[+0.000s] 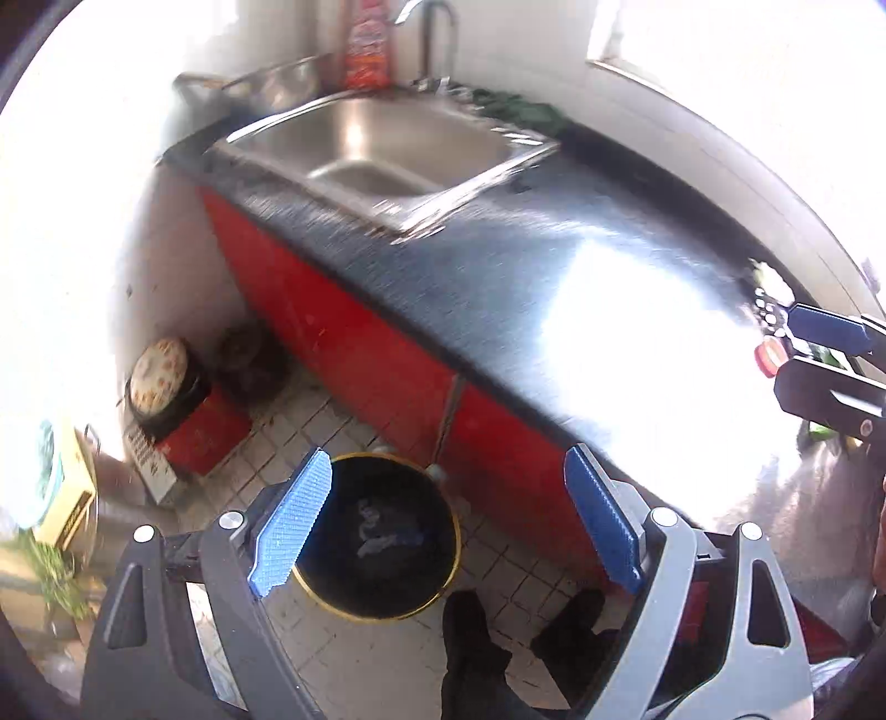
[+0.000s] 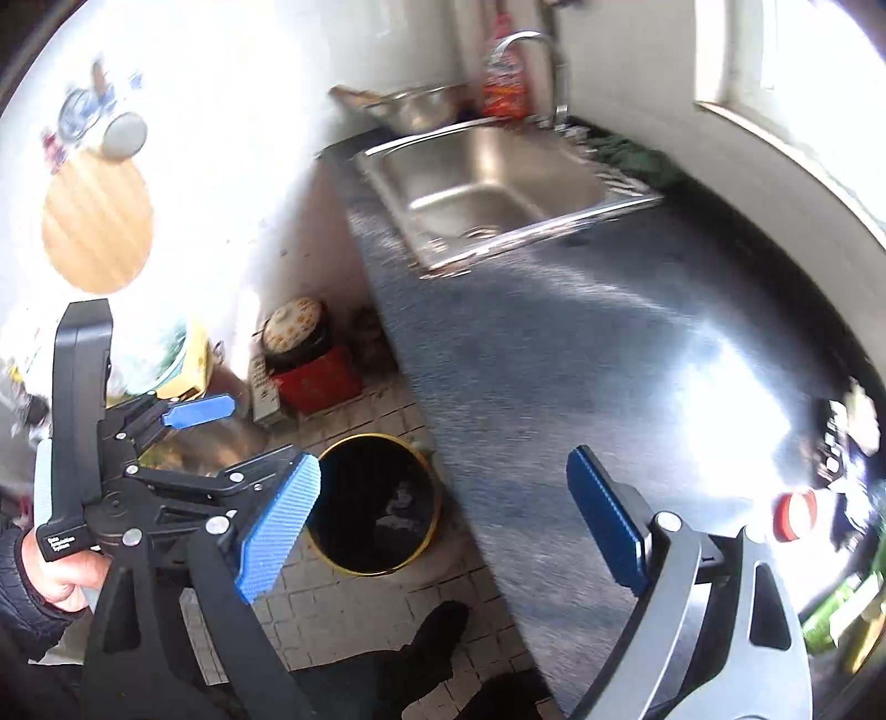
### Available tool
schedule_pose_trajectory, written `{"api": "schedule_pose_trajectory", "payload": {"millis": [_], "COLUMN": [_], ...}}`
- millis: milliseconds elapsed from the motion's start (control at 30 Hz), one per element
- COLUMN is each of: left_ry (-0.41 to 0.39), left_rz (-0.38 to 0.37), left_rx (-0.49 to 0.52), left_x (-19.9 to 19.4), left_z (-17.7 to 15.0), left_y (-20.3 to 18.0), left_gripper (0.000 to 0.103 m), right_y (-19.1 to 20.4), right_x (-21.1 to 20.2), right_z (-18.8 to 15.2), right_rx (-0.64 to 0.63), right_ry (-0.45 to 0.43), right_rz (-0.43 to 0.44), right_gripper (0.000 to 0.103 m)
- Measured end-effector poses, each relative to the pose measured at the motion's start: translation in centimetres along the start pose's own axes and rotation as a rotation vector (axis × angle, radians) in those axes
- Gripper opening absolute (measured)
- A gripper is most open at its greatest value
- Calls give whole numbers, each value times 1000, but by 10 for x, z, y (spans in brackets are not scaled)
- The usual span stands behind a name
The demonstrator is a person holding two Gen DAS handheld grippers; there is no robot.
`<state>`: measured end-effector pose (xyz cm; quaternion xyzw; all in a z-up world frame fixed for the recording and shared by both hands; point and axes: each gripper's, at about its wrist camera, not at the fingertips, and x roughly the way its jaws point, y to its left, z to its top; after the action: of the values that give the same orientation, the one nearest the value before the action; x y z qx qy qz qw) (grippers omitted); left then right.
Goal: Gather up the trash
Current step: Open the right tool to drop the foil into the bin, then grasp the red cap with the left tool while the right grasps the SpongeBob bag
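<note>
A round black trash bin (image 1: 382, 537) with a yellow rim stands on the tiled floor against the red cabinet; crumpled scraps lie inside it. It also shows in the right wrist view (image 2: 374, 504). My left gripper (image 1: 448, 526) is open and empty, held above the bin. My right gripper (image 2: 443, 520) is open and empty over the counter's front edge. Each gripper shows in the other's view: the right one (image 1: 819, 354) at the counter's right end, the left one (image 2: 243, 443) left of the bin. A red-and-white cap (image 2: 794, 515) and blurred items lie at the counter's right end.
A dark counter (image 1: 526, 266) holds a steel sink (image 1: 387, 149) with a tap and a red bottle (image 1: 365, 50) behind. A red box (image 1: 199, 426) with a pot on it stands on the floor by the wall. My shoes (image 1: 476, 653) are below the bin.
</note>
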<state>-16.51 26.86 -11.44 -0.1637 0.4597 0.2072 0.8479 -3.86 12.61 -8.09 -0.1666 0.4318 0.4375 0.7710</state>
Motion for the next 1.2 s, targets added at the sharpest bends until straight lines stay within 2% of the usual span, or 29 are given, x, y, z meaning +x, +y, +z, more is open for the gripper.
{"api": "schedule_pose_trajectory", "payload": {"millis": [133,233,400,500,667,833,1033,1133,1200], "left_ry": [-52,-65,-37,-39,-20,-6,8,30,16], "left_rz": [-110,-175,-284,-308,-320,-293,-249,-225,-217], "left_rx": [198,300,423,495,538,558,560,559,560], "left_x": [-10,-12,-14,-17,-13,-3,29,53,68], "left_z": [43,64,67,58,53,53,58,63,65], "left_y": [-94,-164,-257,-295,-317,-327,-335,-342,-349], "left_gripper": [84,84,84,84,84,84,84,84,84], "right_y": [-84,-137,-198,-219,-241,-256,-286,-310,-330], "right_x": [-60,-103,-163,-186,-206,-207,-185,-167,-151], "right_z": [-21,-49,-107,-137,-165,-171,-166,-160,-156], "right_rx": [213,343,520,602,664,668,659,657,662], "right_ry": [-58,-96,-132,-140,-144,-139,-108,-85,-62], "right_rz": [-189,-339,-481,-525,-556,-548,-520,-498,-481], "right_gripper": [88,88,88,88,88,88,88,88,88]}}
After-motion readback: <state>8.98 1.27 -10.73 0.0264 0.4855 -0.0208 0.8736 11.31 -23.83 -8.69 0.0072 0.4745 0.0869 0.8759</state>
